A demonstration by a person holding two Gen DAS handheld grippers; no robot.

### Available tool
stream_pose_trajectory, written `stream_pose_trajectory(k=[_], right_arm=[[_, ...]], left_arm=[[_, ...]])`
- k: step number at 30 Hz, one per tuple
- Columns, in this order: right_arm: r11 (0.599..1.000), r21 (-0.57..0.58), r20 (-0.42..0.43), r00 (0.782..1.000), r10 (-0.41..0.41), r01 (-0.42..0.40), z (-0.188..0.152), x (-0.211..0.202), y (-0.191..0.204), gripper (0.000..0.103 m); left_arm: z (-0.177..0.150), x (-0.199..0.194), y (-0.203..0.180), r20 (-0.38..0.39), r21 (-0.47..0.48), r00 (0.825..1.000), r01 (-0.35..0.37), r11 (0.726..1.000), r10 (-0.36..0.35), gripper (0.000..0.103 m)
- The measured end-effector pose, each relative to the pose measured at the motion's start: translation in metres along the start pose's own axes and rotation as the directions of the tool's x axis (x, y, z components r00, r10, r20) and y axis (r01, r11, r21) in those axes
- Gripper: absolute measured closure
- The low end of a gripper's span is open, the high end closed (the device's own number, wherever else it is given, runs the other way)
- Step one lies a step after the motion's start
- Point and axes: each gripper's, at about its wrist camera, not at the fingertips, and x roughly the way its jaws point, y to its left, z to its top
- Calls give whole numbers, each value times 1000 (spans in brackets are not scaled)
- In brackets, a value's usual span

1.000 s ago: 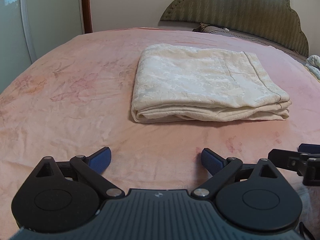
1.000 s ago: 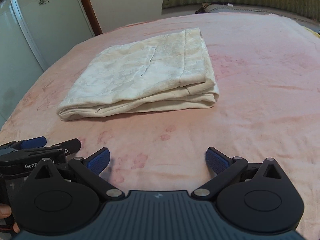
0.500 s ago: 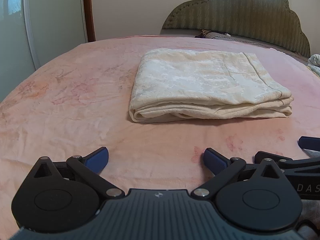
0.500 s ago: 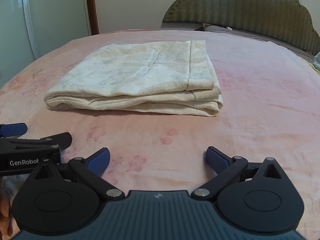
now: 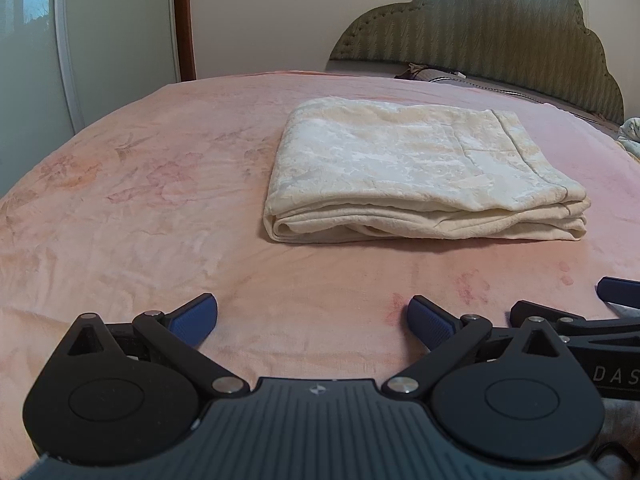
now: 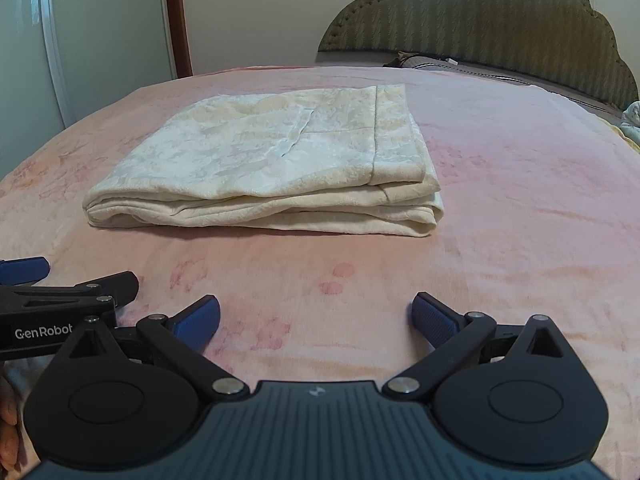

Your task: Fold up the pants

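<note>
Left hand-held gripper: fingers spread wide, holding nothing, low in the frame above bare blanket, well apart from the cloth.
Right hand-held gripper: likewise spread and empty, low centre of its own view; its side pokes into the lower right of the left view.
Pants: cream, patterned, folded into a flat layered rectangle, lying centre-right in the left view and centre-left in the right view.
Bed: pink floral blanket carries the pants; nothing else lies near them.
Step in hand: folding looks finished, judging by the stacked layers and both tools clear of the cloth.
Next move: probably none beyond drawing away; if an edge needs squaring, a light pinch at the loose right corner would do.
Headboard: green, padded, upper right.
Hard to make out: inner layers of the fold, the bundle's far side, and a pale item cut off at the right edge.
</note>
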Motion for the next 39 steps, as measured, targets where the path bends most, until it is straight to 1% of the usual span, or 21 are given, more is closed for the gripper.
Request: stream_pose_trajectory(k=[4,7,9,13,17,22,31,36,39], right_arm=[[1000,0,9,1000,0,0,-1,-2,-1,0],[1000,31,32,999,-7,6,0,-5,-5,0],[999,46,21,1000,-3,2,1,-1,-7,0],[999,-10,7,999,-31,31,2,1,2,0],[999,-32,-14,1000,-26,26,6,2,2,0],[1000,5,-14,1000,-19,19,6,7,-1,0],[1000,19,15,1000,-25,25,0,3,-4,0],[998,43,23,998,-55,54,1,3,-6,0],[997,35,18,998,-67,67,2,4,-5,0]], left_arm=[[0,0,0,0,-2,1000,2,1000,-2,0],[-1,0,0,0,-2,1000,2,1000,-2,0],[-1,0,0,-1,-2,1000,2,1000,-2,0],[-1,0,0,-3,-3,1000,-2,1000,2,0],[-1,0,0,-3,-2,1000,-1,1000,1,0],[-1,0,0,-3,-5,1000,0,1000,0,0],[-1,0,0,-3,-5,1000,0,1000,0,0],[-1,0,0,-2,-8,1000,2,1000,-2,0],[-1,-1,1,4,-18,1000,2,1000,-2,0]])
